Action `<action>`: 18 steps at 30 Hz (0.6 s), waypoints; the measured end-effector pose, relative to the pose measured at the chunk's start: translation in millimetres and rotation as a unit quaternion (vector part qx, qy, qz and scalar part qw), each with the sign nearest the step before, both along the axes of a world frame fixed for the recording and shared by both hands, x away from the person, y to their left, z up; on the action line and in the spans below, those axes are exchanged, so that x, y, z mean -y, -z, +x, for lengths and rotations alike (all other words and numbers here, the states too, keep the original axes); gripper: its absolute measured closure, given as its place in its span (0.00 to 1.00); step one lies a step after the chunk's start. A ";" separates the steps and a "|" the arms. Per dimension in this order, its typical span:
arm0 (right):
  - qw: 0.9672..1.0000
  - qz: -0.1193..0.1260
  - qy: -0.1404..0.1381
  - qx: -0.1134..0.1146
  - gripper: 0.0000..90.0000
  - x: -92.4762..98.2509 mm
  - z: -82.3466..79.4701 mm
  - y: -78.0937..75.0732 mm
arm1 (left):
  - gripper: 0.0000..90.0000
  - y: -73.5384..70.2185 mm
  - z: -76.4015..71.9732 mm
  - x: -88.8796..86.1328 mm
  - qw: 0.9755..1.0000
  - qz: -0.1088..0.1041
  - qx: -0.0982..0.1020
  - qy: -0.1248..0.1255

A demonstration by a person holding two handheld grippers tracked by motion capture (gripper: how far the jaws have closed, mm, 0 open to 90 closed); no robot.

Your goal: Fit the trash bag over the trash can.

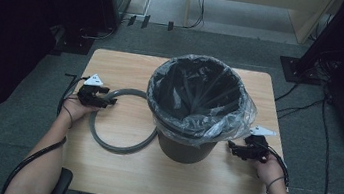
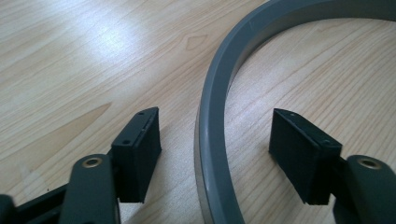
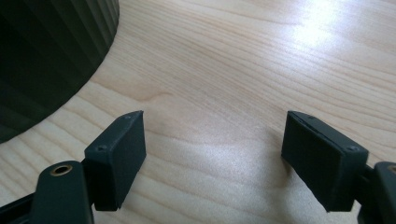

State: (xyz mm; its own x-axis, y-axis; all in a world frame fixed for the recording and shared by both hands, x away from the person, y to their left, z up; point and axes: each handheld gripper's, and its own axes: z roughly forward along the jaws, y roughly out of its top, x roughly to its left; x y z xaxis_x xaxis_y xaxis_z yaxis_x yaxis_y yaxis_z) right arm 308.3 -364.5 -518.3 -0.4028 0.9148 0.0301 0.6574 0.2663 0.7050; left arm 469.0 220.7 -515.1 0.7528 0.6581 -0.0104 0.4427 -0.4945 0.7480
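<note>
From the high view, we see the grey ring (image 1: pixel 119 120) lying flat on the table (image 1: pixel 229 185) at nine o'clock of the lined bin (image 1: pixel 194 105), the left gripper (image 1: pixel 104 99) at its rim. In the left gripper view, the jaws straddle the ring unclenched, so we judge pickup is in hand; next comes clenching. In the right gripper view, the right gripper (image 3: pixel 212 154) gapes empty over bare wood, the bin at ten o'clock.
</note>
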 end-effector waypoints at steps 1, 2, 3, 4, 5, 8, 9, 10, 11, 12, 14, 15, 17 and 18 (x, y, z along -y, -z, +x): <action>1.000 0.000 0.000 0.000 0.23 0.0 0.0 0.0 | 0.39 0.0 0.0 0.0 1.000 0.000 0.000 0.000; 1.000 0.002 0.000 0.003 0.22 -0.2 0.1 1.0 | 0.39 0.0 0.1 0.5 1.000 -0.002 0.000 -0.002; 1.000 0.005 0.003 0.008 0.19 -0.8 0.1 2.4 | 0.42 0.0 0.1 1.2 1.000 -0.003 0.002 -0.003; 1.000 0.010 0.007 0.018 0.17 -2.5 0.9 5.3 | 0.47 -0.2 0.0 1.7 1.000 -0.002 0.002 -0.002; 1.000 0.010 0.006 0.019 0.17 -2.5 1.3 5.4 | 0.49 -0.2 -0.1 2.8 1.000 -0.003 0.002 0.001; 1.000 0.010 0.006 0.018 0.17 -2.6 1.4 5.3 | 0.60 -0.3 -1.1 5.1 1.000 -0.006 0.004 0.013; 1.000 0.010 0.006 0.019 0.17 -2.6 1.4 5.3 | 0.60 -0.3 -1.2 5.6 1.000 -0.006 0.004 0.012; 1.000 0.010 0.006 0.019 0.17 -2.6 1.4 5.4 | 0.62 -0.3 -0.9 5.5 1.000 -0.006 0.005 0.007; 1.000 0.010 0.006 0.019 0.17 -2.6 1.4 5.4 | 0.66 -0.5 -0.7 5.0 1.000 -0.008 0.004 0.000; 1.000 0.010 0.007 0.019 0.17 -2.6 1.4 5.4 | 0.72 -0.4 -0.4 4.5 1.000 -0.010 0.004 -0.009; 1.000 0.010 0.007 0.019 0.17 -2.6 1.4 5.4 | 0.78 -0.5 -0.6 4.2 1.000 -0.010 0.005 -0.014; 1.000 0.011 0.007 0.019 0.17 -2.4 1.4 5.4 | 0.80 -0.5 -1.4 4.5 1.000 -0.010 0.005 -0.016; 1.000 0.019 0.014 0.018 0.16 0.4 0.7 5.3 | 0.82 -0.4 -5.4 3.5 1.000 -0.010 0.006 -0.019; 1.000 0.019 0.014 0.018 0.16 0.4 0.7 5.3 | 0.82 -0.4 -7.5 2.4 1.000 -0.007 0.009 -0.017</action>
State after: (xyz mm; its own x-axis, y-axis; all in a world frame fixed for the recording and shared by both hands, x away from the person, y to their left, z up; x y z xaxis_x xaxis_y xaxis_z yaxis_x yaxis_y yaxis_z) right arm 309.1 -365.0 -523.5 -0.3778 0.9245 0.0515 0.6386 0.2198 0.7375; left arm 461.5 218.3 -514.7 0.7298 0.6836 -0.0063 0.4451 -0.4682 0.7633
